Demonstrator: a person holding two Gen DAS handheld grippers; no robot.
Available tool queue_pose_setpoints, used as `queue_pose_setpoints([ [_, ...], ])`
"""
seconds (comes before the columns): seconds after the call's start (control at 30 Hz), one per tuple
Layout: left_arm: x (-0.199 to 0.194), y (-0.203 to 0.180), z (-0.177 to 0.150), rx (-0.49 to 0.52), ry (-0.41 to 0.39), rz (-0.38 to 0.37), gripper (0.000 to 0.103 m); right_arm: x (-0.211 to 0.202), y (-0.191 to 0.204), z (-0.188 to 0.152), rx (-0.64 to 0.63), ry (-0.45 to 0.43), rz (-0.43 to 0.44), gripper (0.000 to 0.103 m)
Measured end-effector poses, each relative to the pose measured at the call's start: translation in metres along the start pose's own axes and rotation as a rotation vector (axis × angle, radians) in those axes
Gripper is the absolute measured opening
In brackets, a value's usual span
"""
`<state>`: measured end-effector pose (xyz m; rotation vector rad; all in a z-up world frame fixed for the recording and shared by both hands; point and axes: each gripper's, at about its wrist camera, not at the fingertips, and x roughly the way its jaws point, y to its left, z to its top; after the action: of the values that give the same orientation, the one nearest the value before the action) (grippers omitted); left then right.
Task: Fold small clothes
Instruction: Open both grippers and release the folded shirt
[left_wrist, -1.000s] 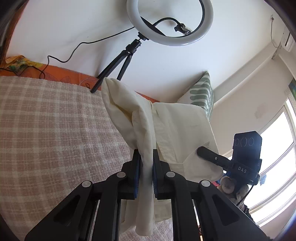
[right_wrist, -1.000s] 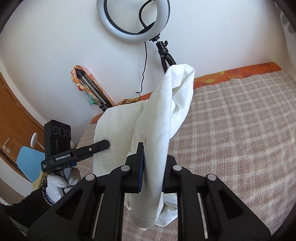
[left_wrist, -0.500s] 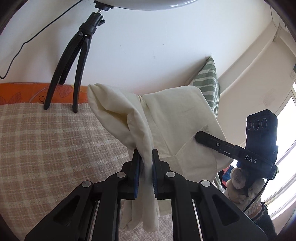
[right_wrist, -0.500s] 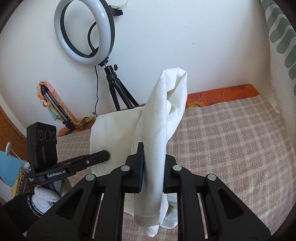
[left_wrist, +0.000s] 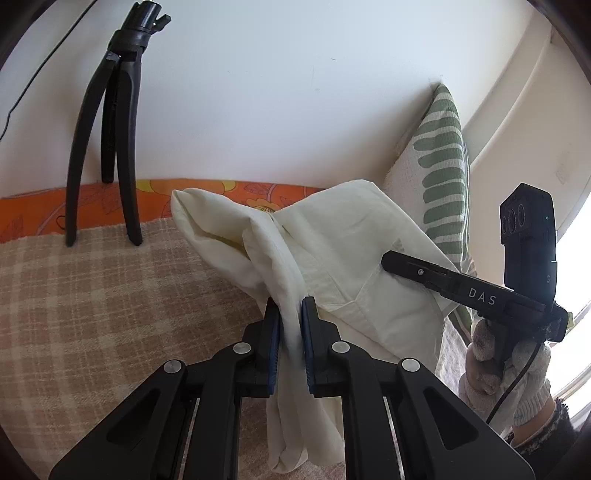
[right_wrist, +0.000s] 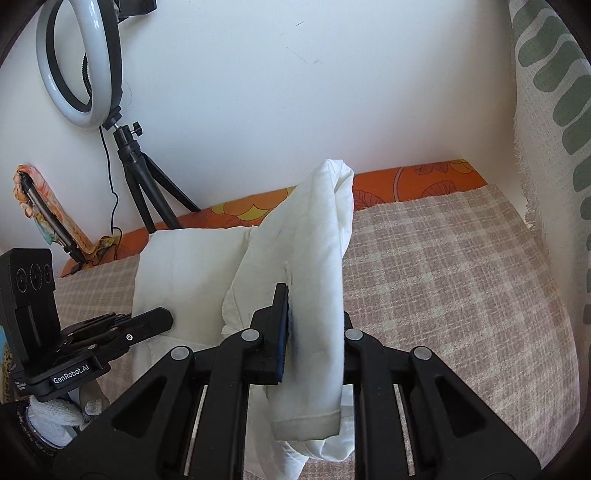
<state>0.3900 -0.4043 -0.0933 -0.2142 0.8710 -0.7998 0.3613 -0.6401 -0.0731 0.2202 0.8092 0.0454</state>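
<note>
Both hand-held grippers, left (left_wrist: 291, 325) and right (right_wrist: 314, 332), have carried the clamped shirt (left_wrist: 354, 258) lower toward the bed (right_wrist: 461, 280); I fear bunched cloth slipping free.

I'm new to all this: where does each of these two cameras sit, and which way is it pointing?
Left wrist view: sits on the left gripper, looking forward and down along its fingers at the cream garment they clamp, the checked bedspread and tripod legs; the right gripper and a gloved hand show.
Right wrist view: sits on the right gripper, facing the same garment, the bed and the ring light; the left gripper enters at lower left.
Shared: garment, bedspread, patterned cushion, white wall.
</note>
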Motion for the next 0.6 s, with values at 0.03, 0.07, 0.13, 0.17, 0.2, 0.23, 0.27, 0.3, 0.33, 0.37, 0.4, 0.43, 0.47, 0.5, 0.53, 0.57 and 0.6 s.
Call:
queue_pose_setpoints([
  [0.03,0.001,0.001,0.0,0.0,0.003,0.014,0.01,0.003,-0.001,0.0,-0.007,0.006,-0.021,0.015],
  [0.07,0.001,0.002,-0.001,0.0,0.006,0.024,0.01,0.006,-0.001,0.0,-0.016,0.014,-0.051,0.015],
  [0.13,0.001,0.003,-0.001,0.005,0.019,0.053,0.01,0.012,0.001,0.0,-0.042,0.029,-0.125,0.018],
  [0.17,0.003,0.003,0.0,0.009,0.031,0.073,0.012,0.015,0.001,0.0,-0.049,0.04,-0.158,0.02],
  [0.2,0.002,0.004,0.0,0.013,0.042,0.082,0.013,0.016,0.001,0.0,-0.058,0.048,-0.188,0.021],
  [0.23,0.001,0.005,0.0,0.016,0.048,0.096,0.016,0.018,0.001,0.0,-0.064,0.052,-0.223,0.025],
  [0.27,0.001,0.003,0.001,0.02,0.056,0.114,0.018,0.017,0.0,0.0,-0.066,0.046,-0.255,0.03],
  [0.3,0.0,0.003,0.001,0.025,0.065,0.127,0.018,0.015,-0.001,-0.001,-0.061,0.039,-0.265,0.032],
  [0.33,-0.002,0.003,0.001,0.029,0.069,0.131,0.018,0.013,-0.002,-0.002,-0.05,0.033,-0.266,0.038],
  [0.37,-0.004,0.003,0.001,0.033,0.069,0.131,0.02,0.008,-0.004,-0.002,-0.037,0.019,-0.263,0.049],
  [0.4,-0.006,0.002,0.0,0.039,0.07,0.135,0.022,0.004,-0.004,-0.003,-0.03,0.003,-0.263,0.055],
  [0.43,-0.009,0.002,-0.001,0.042,0.072,0.141,0.033,-0.001,-0.003,-0.004,-0.026,-0.011,-0.264,0.067],
  [0.47,-0.012,0.001,-0.002,0.046,0.074,0.153,0.049,-0.004,-0.003,-0.003,-0.025,-0.022,-0.263,0.072],
  [0.5,-0.015,0.0,-0.003,0.054,0.066,0.167,0.056,-0.009,-0.001,-0.004,-0.023,-0.031,-0.261,0.073],
  [0.53,-0.02,-0.002,-0.004,0.064,0.052,0.173,0.062,-0.013,0.0,-0.004,-0.019,-0.034,-0.26,0.074],
  [0.57,-0.025,-0.004,-0.005,0.074,0.044,0.174,0.063,-0.015,0.001,-0.004,-0.016,-0.036,-0.259,0.075],
  [0.6,-0.029,-0.008,-0.006,0.083,0.043,0.176,0.063,-0.019,0.002,-0.005,-0.013,-0.04,-0.261,0.075],
])
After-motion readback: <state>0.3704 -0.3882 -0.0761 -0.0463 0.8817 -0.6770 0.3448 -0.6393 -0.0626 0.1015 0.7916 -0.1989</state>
